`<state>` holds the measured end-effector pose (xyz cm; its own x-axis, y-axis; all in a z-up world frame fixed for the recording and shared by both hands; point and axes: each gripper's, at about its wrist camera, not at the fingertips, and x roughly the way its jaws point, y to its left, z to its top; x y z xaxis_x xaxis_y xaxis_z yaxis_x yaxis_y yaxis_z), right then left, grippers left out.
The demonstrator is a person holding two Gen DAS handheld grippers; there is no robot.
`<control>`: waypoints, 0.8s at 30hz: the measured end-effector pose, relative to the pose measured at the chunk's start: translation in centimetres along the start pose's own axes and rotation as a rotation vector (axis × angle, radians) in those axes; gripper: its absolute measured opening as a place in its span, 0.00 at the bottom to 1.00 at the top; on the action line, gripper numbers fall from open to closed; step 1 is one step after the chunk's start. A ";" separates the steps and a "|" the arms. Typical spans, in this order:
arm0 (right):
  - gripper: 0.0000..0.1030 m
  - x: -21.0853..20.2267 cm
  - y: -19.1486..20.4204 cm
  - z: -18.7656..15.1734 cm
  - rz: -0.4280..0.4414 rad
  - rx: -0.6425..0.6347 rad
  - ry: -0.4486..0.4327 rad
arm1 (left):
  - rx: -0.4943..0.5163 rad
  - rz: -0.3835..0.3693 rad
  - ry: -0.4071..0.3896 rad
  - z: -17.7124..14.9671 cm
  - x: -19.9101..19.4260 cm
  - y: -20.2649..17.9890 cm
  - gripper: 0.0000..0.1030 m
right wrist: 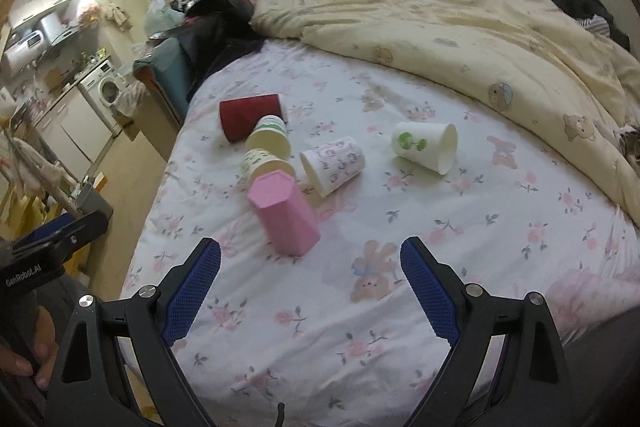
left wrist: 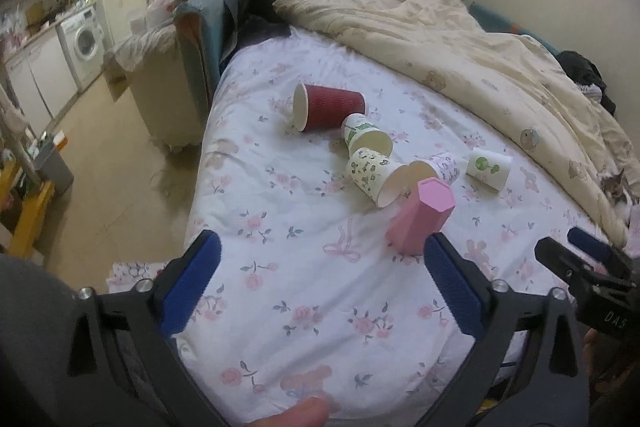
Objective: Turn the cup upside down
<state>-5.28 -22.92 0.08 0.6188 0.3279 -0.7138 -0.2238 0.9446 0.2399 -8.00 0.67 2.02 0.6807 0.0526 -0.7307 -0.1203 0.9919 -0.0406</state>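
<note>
A pink hexagonal cup [left wrist: 420, 217] [right wrist: 282, 213] stands upside down, closed base up, on the flowered bed sheet [left wrist: 320, 287]. Behind it several paper cups lie on their sides: a red one [left wrist: 328, 106] [right wrist: 250, 115], a green-printed one [left wrist: 366, 139] [right wrist: 270, 137], a patterned cream one [left wrist: 376, 177] [right wrist: 264, 163], a purple-printed one [left wrist: 438, 167] [right wrist: 334, 165] and a white one with a green motif [left wrist: 490, 169] [right wrist: 426, 145]. My left gripper [left wrist: 322, 247] is open and empty, just short of the pink cup. My right gripper [right wrist: 310, 251] is open and empty, also just short of it.
A rumpled cream duvet [left wrist: 460, 47] [right wrist: 460, 27] covers the back and right of the bed. A cat [left wrist: 618, 187] lies at its right edge. The bed's left edge drops to the floor [left wrist: 120, 167]. Kitchen units and a washing machine [left wrist: 82, 41] stand far left.
</note>
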 end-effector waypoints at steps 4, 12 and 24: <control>0.91 -0.4 1.1 -0.5 -0.029 -0.039 -0.062 | 0.027 -0.010 -0.003 -0.8 0.4 -0.7 1.00; 0.92 0.8 1.4 -0.6 -0.051 -0.058 -0.049 | 0.029 0.005 0.028 -1.2 1.6 -1.1 1.00; 0.93 0.8 1.6 -0.6 -0.047 -0.063 -0.057 | 0.009 -0.015 0.032 -1.3 1.6 -0.7 1.00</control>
<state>-5.57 -21.17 -0.51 0.6710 0.2854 -0.6843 -0.2393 0.9569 0.1645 -7.80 -0.09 -0.02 0.6591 0.0343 -0.7513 -0.1036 0.9936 -0.0455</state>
